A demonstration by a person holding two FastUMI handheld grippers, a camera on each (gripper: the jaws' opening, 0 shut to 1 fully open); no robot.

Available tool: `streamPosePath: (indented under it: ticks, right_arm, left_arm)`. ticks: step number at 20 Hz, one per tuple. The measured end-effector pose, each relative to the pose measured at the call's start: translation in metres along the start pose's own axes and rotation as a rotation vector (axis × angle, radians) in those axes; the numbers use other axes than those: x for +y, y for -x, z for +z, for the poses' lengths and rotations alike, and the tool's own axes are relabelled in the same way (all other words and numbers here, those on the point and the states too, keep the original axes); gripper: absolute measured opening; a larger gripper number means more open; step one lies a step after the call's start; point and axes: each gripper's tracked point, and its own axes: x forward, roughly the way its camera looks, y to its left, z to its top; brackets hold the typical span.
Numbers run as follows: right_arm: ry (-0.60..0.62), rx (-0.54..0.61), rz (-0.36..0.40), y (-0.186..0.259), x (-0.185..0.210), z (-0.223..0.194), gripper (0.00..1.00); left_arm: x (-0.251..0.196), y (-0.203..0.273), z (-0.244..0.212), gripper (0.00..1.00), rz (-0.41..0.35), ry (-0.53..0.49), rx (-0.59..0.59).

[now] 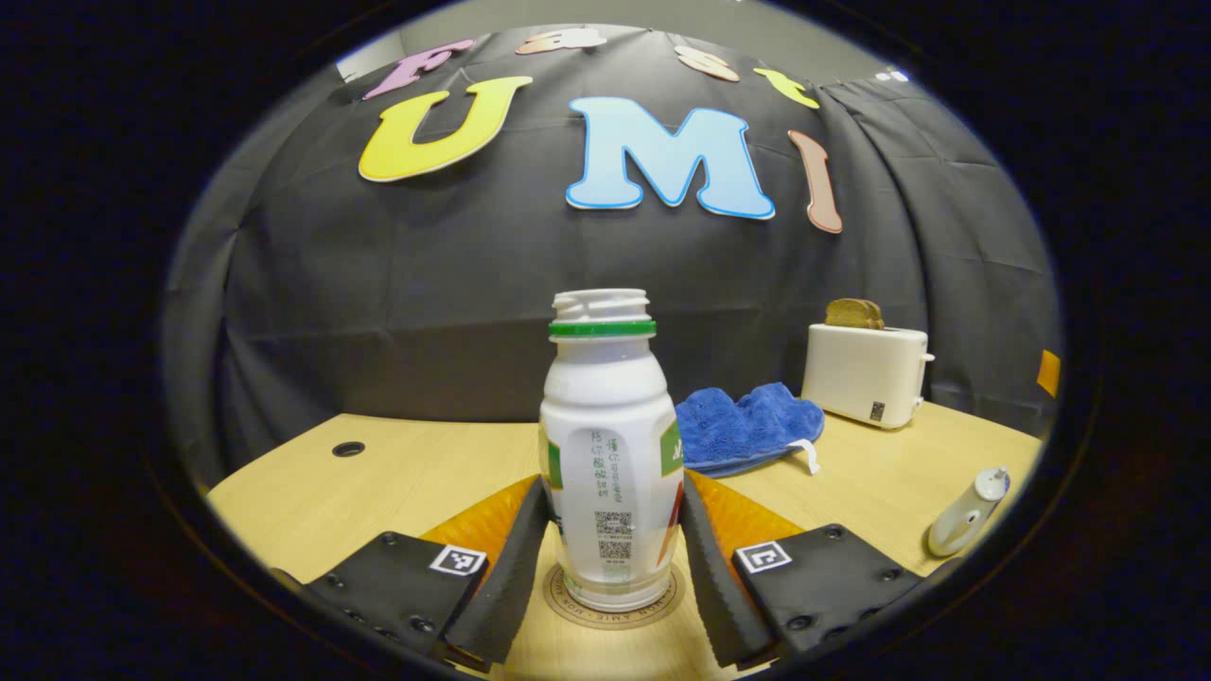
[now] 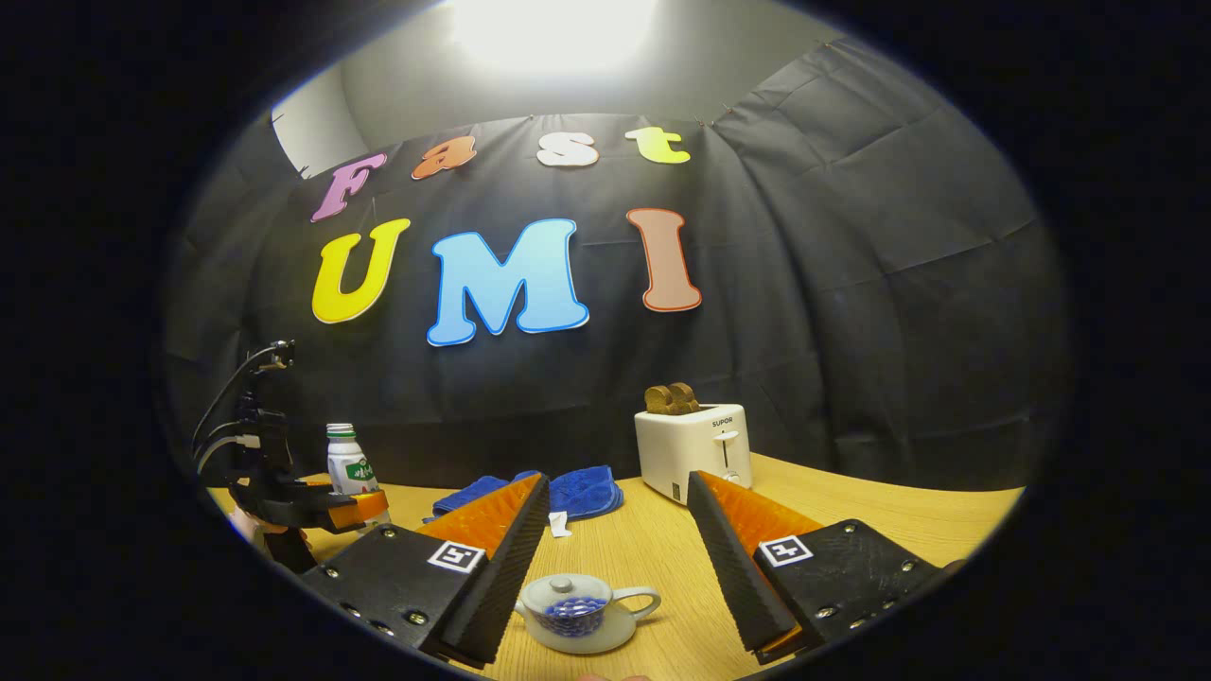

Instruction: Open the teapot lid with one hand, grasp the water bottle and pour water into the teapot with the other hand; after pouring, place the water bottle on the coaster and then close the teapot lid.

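While the water bottle (image 1: 605,454) stands upright and uncapped on the coaster (image 1: 613,605), we see the left gripper (image 1: 613,558) spread, its fingers flanking the bottle with small gaps. Toward the bench's (image 1: 397,473) far edge lie a blue cloth (image 1: 747,426) and a toaster (image 1: 866,374). Our right gripper (image 2: 620,558) is released, wide apart above the lidded teapot (image 2: 582,613).

Black cloth wall (image 2: 851,312) hangs behind a light wooden table (image 2: 908,530); a bright ceiling light (image 2: 553,24) glares above it.
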Motion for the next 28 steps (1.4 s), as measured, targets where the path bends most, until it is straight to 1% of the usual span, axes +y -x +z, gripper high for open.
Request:
streamPosePath:
  ticks: [1, 3, 5, 6, 8, 10, 15, 17, 20, 23, 27, 28]
  right_arm:
    - [-0.001, 0.000, -0.002, 0.000, -0.001, 0.000, 0.90]
    - [-0.005, 0.002, -0.002, 0.000, -0.001, -0.001, 0.90]
    - [-0.007, 0.009, 0.000, -0.001, 0.000, -0.003, 0.90]
    - [-0.007, 0.013, 0.002, -0.001, 0.000, -0.004, 0.90]
    - [-0.007, 0.015, 0.006, -0.001, 0.002, -0.004, 0.90]
    - [-0.009, 0.018, 0.011, -0.001, 0.003, -0.005, 0.90]
    - [-0.001, 0.026, 0.014, -0.002, 0.005, -0.008, 0.90]
    - [0.000, 0.034, 0.025, -0.002, 0.009, -0.010, 0.90]
    - [-0.004, 0.041, 0.050, 0.000, 0.016, -0.011, 0.90]
    - [-0.013, 0.061, 0.104, 0.003, 0.034, -0.014, 0.90]
    - [-0.064, 0.102, 0.152, 0.029, 0.057, -0.022, 0.90]
    - [-0.059, 0.110, 0.155, 0.036, 0.059, -0.024, 0.90]
  left_arm:
    - [0.000, 0.000, 0.000, 0.87, 0.001, -0.003, -0.001]
    - [-0.003, 0.001, 0.000, 0.86, -0.006, -0.005, 0.008]
    - [-0.006, 0.005, -0.002, 0.99, -0.010, 0.009, 0.015]
    - [-0.004, 0.007, 0.000, 1.00, -0.004, 0.015, 0.011]
    - [-0.003, 0.014, 0.005, 1.00, 0.007, 0.028, -0.004]
    - [-0.007, 0.022, 0.007, 1.00, 0.000, 0.029, -0.007]
    - [-0.010, 0.044, 0.017, 1.00, 0.008, -0.032, -0.022]
    - [-0.010, 0.059, 0.022, 1.00, 0.013, -0.038, -0.032]
    - [-0.005, 0.087, 0.029, 1.00, 0.036, -0.027, -0.045]
    - [-0.003, 0.120, 0.033, 1.00, 0.058, 0.007, -0.068]
    - [0.002, 0.162, 0.032, 1.00, 0.106, 0.013, -0.099]
    - [-0.004, 0.172, 0.027, 1.00, 0.104, 0.021, -0.104]
